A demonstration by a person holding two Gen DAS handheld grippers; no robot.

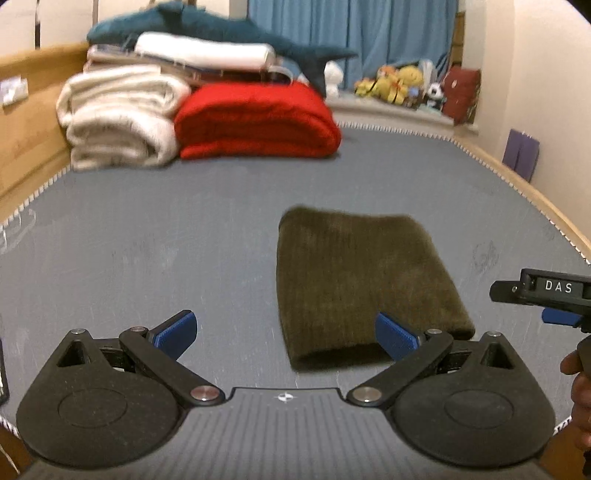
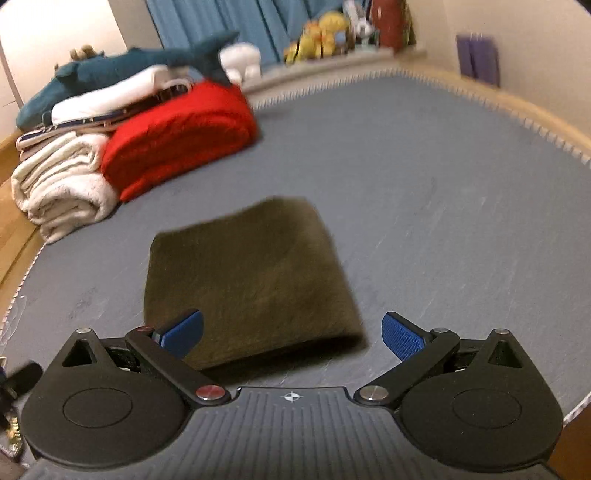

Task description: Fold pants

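1. Plainly, both sets of jaws stand wide apart and hold nothing: the left gripper hovers over the bare mattress with its right pad near the bundle's near-right corner, and the right gripper hangs above the bundle's near edge.

2. Just ahead of them lie the pants, dark olive and fuzzy, already doubled into a compact rectangle on the grey mattress. The fold looks finished, or nearly so.

3. The main risk is a stray pad catching the top layer. With the right gripper's left pad low over the near edge, a careless sweep could peel the thick layers open and undo the fold.

4. The near edge shows a rounded, springy fold. Soft pile of this kind may relax and slump by itself if it is not pressed flat.

5. At the right border of the left wrist view, the other gripper's body and the person's hand sit close. Moving both tools at once could knock them together.

6. Farther out, a red blanket, cream blankets and a plush shark are stacked well apart from the pants and pose little danger.

7. Both views are motion-blurred, so the exact gap between pads and cloth cannot be told.
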